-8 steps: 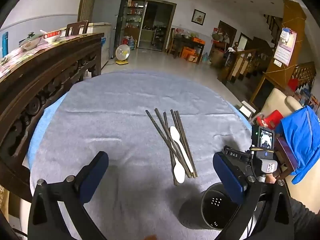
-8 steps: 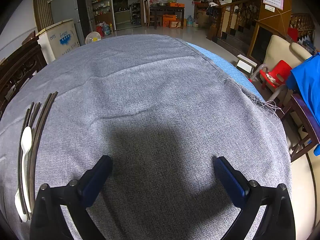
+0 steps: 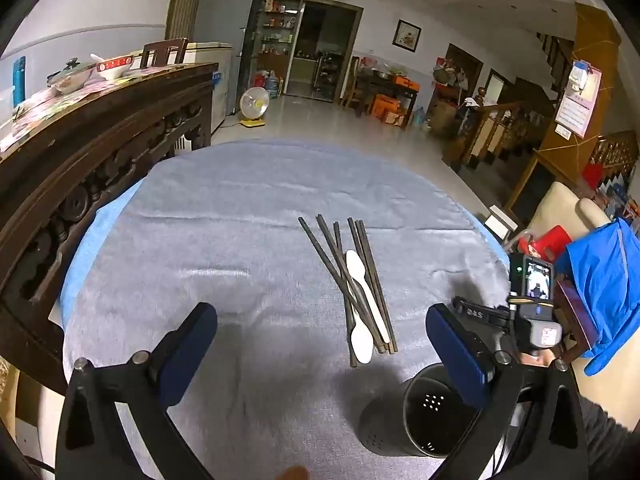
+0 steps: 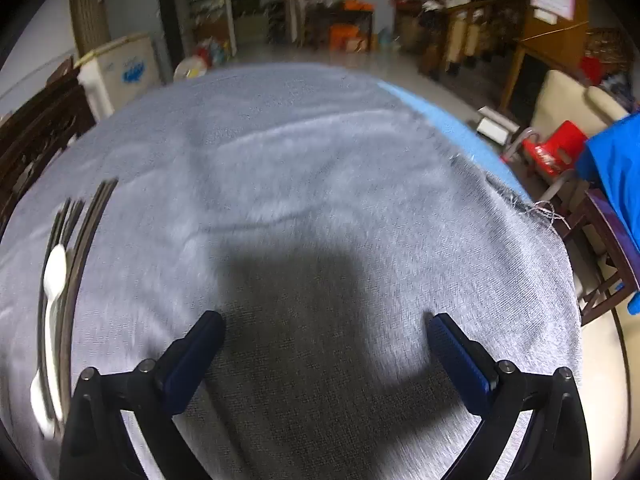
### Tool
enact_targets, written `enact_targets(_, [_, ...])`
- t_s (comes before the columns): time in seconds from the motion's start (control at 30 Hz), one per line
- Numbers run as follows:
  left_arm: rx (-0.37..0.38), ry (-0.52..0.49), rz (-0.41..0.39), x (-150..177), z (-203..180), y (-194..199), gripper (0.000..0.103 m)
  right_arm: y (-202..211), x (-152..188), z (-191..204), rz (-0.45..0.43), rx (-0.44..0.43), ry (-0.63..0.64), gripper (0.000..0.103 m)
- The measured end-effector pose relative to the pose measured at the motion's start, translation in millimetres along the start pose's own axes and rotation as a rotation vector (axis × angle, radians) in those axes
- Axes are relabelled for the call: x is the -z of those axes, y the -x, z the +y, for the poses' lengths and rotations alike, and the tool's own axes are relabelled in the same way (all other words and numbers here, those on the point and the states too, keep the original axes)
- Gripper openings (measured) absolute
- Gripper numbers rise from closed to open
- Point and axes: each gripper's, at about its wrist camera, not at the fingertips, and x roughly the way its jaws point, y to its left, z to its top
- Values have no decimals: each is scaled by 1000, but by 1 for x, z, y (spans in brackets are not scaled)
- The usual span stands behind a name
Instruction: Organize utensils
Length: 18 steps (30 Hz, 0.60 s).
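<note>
Chopsticks (image 3: pixel 352 280), spoons (image 3: pixel 362 280): unmoved on cloth (image 3: pixel 240 240), beside empty holder (image 3: pixel 416 412). Left gripper (image 3: pixel 320 344), right gripper (image 4: pixel 326 350): jaws wide, empty; right has shifted, blurred. Nothing sorted.

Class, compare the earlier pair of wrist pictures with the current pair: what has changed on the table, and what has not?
Almost nothing moved. The right wrist view has gone blurry, so the right gripper seems to be starting to move. Nothing was grasped or released. The left gripper stays open and empty, and the chopsticks, white spoons and black holder lie unchanged.
</note>
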Motion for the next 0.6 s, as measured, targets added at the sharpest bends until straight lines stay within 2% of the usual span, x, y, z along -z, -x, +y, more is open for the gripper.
enact_targets(0.1, [14, 0, 16, 0, -1, -1, 103, 38, 10, -4, -78, -36, 21, 103])
enact_targets(0.33, [32, -9, 41, 2, -6, -5, 103, 142, 29, 2, -176, -226, 119, 103])
enact_targets(0.6, [37, 11, 43, 3, 2, -3, 103, 204, 50, 36, -231, -331, 194, 103])
